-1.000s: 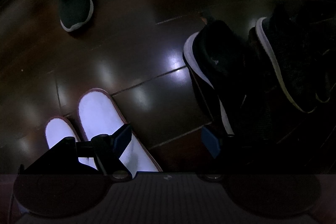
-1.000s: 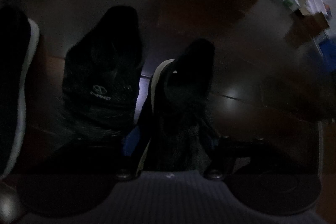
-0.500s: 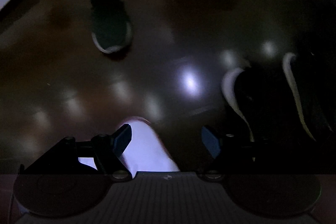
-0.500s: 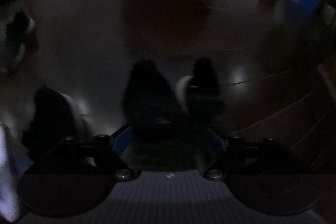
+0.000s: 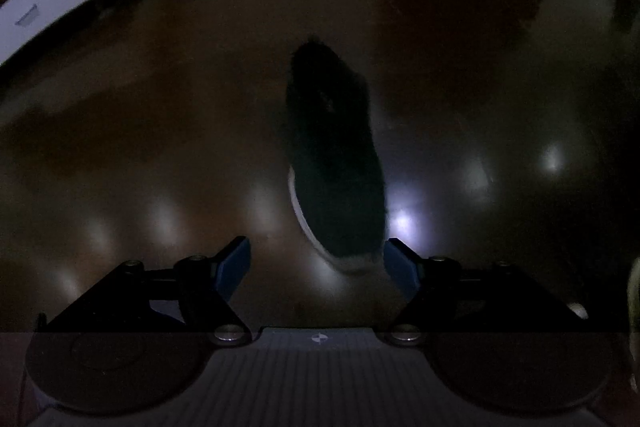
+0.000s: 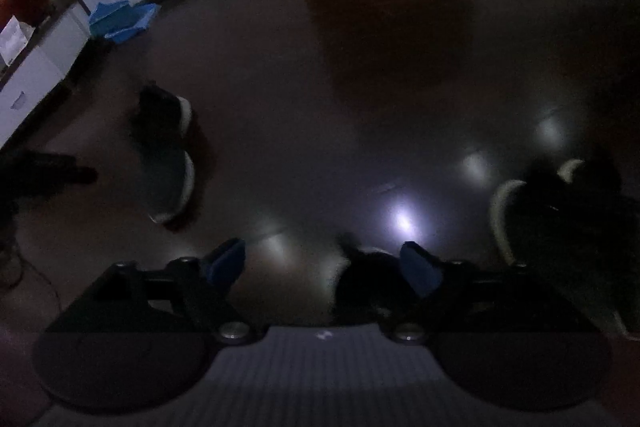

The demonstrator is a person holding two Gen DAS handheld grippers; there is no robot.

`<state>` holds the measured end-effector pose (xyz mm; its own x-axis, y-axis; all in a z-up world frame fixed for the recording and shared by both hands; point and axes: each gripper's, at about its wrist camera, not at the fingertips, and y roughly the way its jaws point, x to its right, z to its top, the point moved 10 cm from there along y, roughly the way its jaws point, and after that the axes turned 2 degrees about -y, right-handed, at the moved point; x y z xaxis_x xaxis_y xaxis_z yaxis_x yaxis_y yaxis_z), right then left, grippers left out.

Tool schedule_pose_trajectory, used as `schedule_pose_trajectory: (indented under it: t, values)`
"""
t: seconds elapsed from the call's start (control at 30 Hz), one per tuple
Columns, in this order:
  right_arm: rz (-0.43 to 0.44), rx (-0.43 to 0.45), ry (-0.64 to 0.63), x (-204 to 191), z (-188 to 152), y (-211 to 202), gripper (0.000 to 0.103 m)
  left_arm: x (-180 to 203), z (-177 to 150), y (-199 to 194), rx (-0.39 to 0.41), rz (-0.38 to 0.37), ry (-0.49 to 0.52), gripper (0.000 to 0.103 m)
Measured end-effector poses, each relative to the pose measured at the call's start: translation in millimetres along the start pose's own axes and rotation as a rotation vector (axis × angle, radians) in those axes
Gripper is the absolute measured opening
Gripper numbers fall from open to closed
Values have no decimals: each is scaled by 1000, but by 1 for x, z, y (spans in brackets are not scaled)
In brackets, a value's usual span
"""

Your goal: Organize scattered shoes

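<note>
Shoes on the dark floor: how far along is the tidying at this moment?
Looks done: dark sneakers sit side by side at the right of the right wrist view. In hand: nothing gripped; the left gripper, jaws open, is lined up on the lone dark shoe, which lies apart on the floor. The right gripper is open and empty. Left: bring that shoe over.

The dark sneaker (image 5: 334, 163) was too dim and blurred for laces or markings to be read. In the right wrist view, black shoes (image 6: 560, 227) ran off the right edge, and another dark shoe (image 6: 366, 281) lay partly hidden behind the right hand-held gripper (image 6: 324, 263).
</note>
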<state>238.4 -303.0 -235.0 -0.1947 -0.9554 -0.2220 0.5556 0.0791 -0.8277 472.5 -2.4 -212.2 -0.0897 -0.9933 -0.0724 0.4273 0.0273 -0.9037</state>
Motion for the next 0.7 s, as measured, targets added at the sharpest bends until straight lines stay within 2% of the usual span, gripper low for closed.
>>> schedule_pose_trajectory:
  t: [0.13,0.37,0.53,0.7]
  values:
    - [-18,-15,25,-17,5,28,91,-17,29,41,-64,-16,-70,81]
    - [-14,4,31,-57,21,59,91,-33,74,79,-78,-17,-132,80]
    - [-24,-18,48,-68,18,81,91,-42,110,106,-63,0,-172,72]
    - [-10,-27,65,-74,18,99,91,-38,139,139,-98,-3,-183,67]
